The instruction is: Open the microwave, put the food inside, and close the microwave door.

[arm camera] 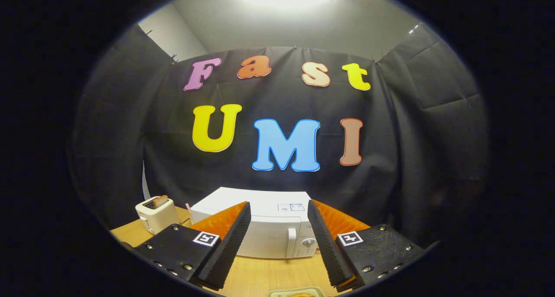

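The gripper (pixel 277 245) hangs with its jaws spread wide, holding nothing. Just beneath them, at the counter's (pixel 269 273) near edge, sits a plate (pixel 295 292) carrying what looks like the food. Beyond stands the microwave (pixel 260 227), door shut, its handle (pixel 292 242) upright beside the dial. To open it well, hook one finger behind that handle and swing outward. A toaster (pixel 155 213) at the counter's left edge holds a slice.

A small sticker (pixel 291 207) is sitting on top of the microwave (pixel 260 227), but its print is coming through too small to read. Square black-and-white marker tags (pixel 205 238) are showing on the hand-held gripper (pixel 279 227), one per finger, carrying patterns rather than letters. Nothing else is offering readable text.
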